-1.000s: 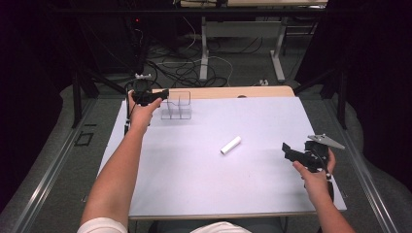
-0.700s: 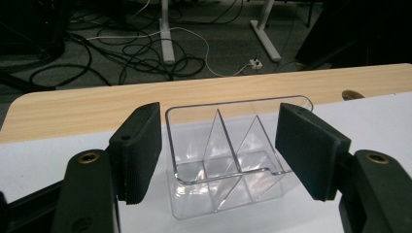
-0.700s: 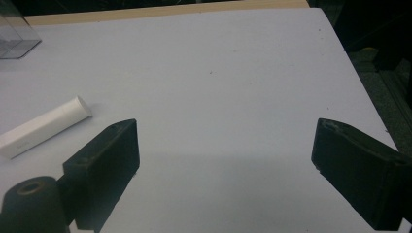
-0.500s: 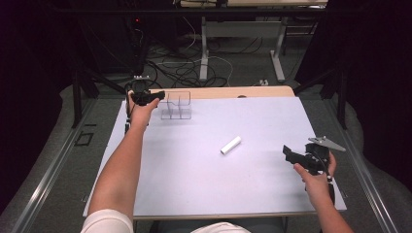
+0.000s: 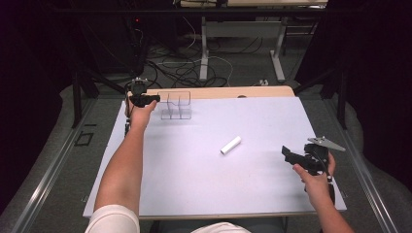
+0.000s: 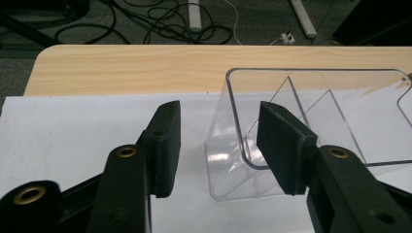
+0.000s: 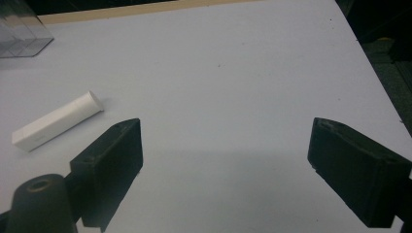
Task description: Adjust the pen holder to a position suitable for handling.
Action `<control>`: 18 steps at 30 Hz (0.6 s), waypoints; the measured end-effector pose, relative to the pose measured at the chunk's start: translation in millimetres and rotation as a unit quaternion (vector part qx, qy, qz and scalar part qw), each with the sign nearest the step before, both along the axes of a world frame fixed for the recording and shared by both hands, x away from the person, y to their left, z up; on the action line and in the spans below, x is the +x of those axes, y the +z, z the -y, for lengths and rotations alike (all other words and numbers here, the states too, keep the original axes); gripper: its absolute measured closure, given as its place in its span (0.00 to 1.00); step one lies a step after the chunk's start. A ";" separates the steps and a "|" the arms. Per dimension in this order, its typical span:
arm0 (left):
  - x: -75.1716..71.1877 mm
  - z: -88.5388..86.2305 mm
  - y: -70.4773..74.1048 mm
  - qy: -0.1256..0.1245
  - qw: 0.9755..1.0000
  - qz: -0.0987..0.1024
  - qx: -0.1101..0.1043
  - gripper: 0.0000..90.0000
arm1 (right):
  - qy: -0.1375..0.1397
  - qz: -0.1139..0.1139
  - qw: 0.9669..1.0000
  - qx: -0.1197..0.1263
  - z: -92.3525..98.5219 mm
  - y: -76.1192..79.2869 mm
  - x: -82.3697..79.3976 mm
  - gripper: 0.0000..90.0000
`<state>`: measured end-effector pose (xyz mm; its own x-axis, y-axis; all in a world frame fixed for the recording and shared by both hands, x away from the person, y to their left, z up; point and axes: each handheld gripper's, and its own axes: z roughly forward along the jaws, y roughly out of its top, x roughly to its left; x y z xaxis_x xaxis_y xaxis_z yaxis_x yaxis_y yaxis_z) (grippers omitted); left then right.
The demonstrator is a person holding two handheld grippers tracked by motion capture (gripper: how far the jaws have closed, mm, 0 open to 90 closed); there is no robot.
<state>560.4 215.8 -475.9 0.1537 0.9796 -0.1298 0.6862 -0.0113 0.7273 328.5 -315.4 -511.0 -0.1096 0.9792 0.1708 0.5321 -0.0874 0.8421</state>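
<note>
The clear plastic box (image 5: 176,105) is the hardest thing to read: in the high view its walls nearly vanish against the pale table (image 5: 209,189), and only faint edges and an inner divider mark it out, standing at the far left of the white surface just before the bare wooden strip (image 5: 228,91) along the far edge. In the left gripper view its right end is cut off by the frame, and its see-through walls make it hard to say how many compartments it has; at least two slanted partitions show. The left gripper (image 6: 218,141) straddles the box's near left corner wall, one jaw outside it and the other inside the box; its jaws have just been closing and stand about half apart, with a visible gap left between the outer pad and the wall, so they do not yet press on it. In the high view the left gripper (image 5: 142,99) sits at the box's left end, its jaws too small to judge there. The right gripper (image 7: 223,160) hovers over bare table at the near right, jaws spread wide with nothing between them, and its jaw bases are cut off by the bottom of its view. One white cylinder (image 5: 231,144) lies on its side near the table's middle, well apart from both grippers. Counted: one box, one cylinder, two grippers.
</note>
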 end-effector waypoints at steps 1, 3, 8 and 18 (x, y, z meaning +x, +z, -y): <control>0.1 -0.3 -0.6 -0.001 1.000 -0.002 -0.001 0.60 | 0.003 -0.006 1.000 -0.001 0.4 0.9 -0.8 0.14; 0.2 -0.4 -1.4 -0.002 1.000 -0.006 -0.004 0.64 | 0.004 -0.006 1.000 -0.002 0.5 0.9 -1.0 0.14; 0.3 0.6 -1.6 -0.004 1.000 -0.004 -0.014 0.72 | 0.000 -0.009 1.000 -0.001 1.2 0.3 -0.9 0.14; 0.8 6.3 -1.8 -0.006 1.000 -0.008 -0.011 0.85 | 0.000 -0.012 1.000 0.001 1.0 0.3 -1.4 0.15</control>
<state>561.2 209.5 -477.7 0.1624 0.9746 -0.1540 0.6979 -0.0031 0.7162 327.2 -316.4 -510.7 -0.1061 0.9786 0.1762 0.5515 -0.0895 0.8294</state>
